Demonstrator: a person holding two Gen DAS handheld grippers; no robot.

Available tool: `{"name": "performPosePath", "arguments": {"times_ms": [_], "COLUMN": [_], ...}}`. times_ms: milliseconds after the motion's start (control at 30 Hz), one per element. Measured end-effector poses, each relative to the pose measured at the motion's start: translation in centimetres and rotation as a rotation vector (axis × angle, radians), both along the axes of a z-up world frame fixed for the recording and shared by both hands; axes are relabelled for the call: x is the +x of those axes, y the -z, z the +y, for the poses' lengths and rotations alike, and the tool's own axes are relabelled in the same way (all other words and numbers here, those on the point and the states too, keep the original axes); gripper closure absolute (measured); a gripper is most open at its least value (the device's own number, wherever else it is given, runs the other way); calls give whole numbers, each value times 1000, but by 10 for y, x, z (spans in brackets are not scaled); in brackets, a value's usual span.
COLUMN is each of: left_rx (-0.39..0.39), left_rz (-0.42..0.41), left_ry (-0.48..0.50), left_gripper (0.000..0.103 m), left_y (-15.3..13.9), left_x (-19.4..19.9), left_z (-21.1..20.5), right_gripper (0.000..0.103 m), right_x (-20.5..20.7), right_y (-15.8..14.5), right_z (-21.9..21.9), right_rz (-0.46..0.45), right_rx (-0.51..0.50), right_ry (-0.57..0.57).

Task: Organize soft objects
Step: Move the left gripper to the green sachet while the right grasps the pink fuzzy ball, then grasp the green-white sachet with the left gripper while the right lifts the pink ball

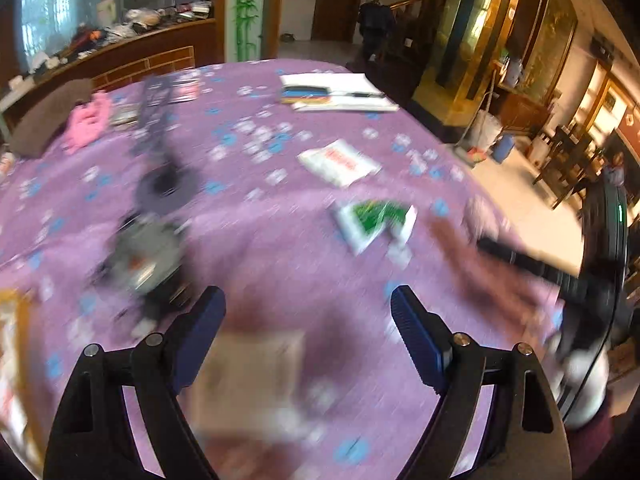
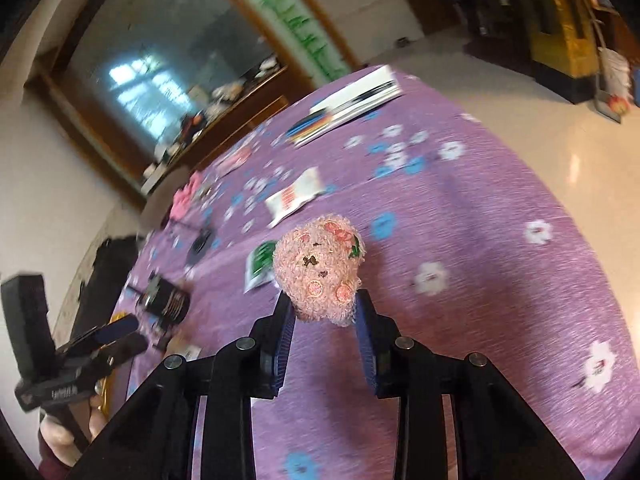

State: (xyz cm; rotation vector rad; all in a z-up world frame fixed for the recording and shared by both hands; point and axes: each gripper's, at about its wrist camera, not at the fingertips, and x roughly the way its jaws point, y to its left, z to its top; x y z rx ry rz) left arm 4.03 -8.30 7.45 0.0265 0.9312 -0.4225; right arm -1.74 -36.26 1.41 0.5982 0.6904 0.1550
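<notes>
My right gripper (image 2: 324, 308) is shut on a pink fuzzy plush toy (image 2: 318, 274) with embroidered flowers and holds it above the purple flowered tablecloth (image 2: 480, 240). My left gripper (image 1: 308, 300) is open and empty above the cloth; it also shows at the left edge of the right wrist view (image 2: 120, 334). A blurred tan box-like thing (image 1: 248, 380) lies below and between its fingers. A pink soft object (image 1: 88, 120) lies at the far left of the table, also seen in the right wrist view (image 2: 186, 196).
On the cloth lie a white packet with red print (image 1: 340, 162), a green and white packet (image 1: 376, 220), a stack of books (image 1: 336, 92), a brown cloth (image 1: 48, 116) and dark grey gadgets (image 1: 144, 256). The table's right edge drops to a tiled floor (image 2: 560, 120).
</notes>
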Motion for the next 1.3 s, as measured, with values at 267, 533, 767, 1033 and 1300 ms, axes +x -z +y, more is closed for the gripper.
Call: {"name": "performPosePath", "arguments": {"times_ms": [267,533,767,1033,1300], "left_rx": [199,328,248,173,73], "left_rz": [-82,-109,-2,33,-40], "left_ry": [194,350,344,303,211], "left_gripper": [18,18,27,67,67], "left_y": [22,53,56,49,4], "left_x": [51,54,63,53,6], "left_z": [-80,-113,-121,-114,-62], "right_gripper": [62,49,42,79,79], "right_x": [-2,-5,1,13,6], "right_y": [3,-4,-2,0,-4], "right_z": [10,4,8,30,26], "right_rz": [56,69,68,61,22], "right_rx": [-52,-22,-19,-88,-115], "right_ry": [4,5,4,-70,-17]}}
